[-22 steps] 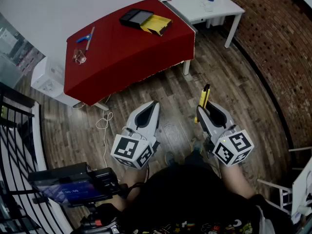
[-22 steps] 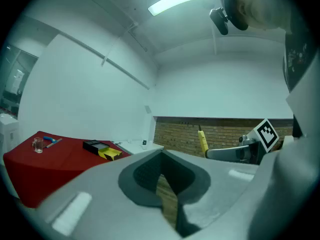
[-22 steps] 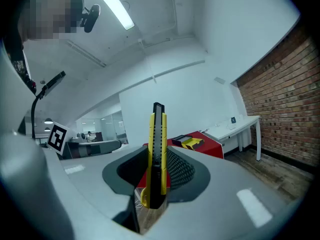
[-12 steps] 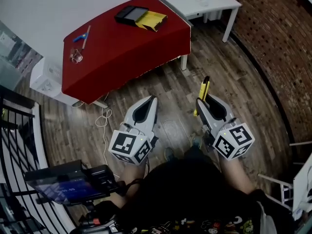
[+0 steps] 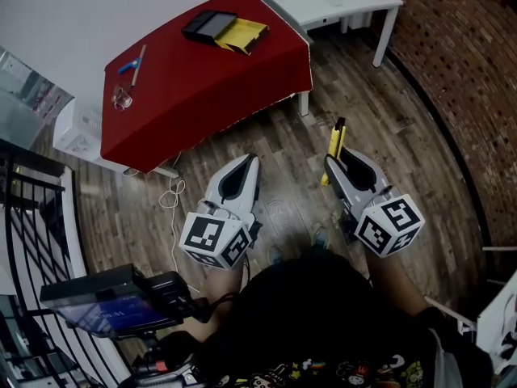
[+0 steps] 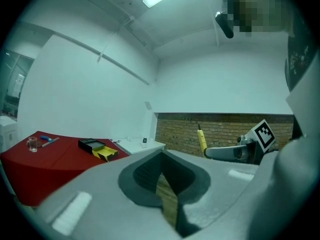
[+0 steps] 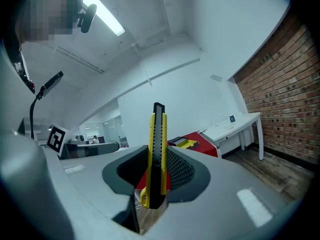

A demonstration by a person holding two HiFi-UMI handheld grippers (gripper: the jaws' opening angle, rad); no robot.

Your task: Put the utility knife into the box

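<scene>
Carry step: right tongs (image 5: pixel 331 175) clamp utility knife (image 5: pixel 336 141); left tongs (image 5: pixel 248 165) together, empty. Next: reach box (image 5: pixel 212 24) on bench (image 5: pixel 202 87).

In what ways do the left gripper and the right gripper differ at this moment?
The left gripper holds nothing, while the right gripper clamps the yellow utility knife. The left gripper's jaws are closed together; the right gripper's jaws are parted by the knife, which sticks out past their tips. Both are over the wooden floor, short of the red table with the box.
</scene>
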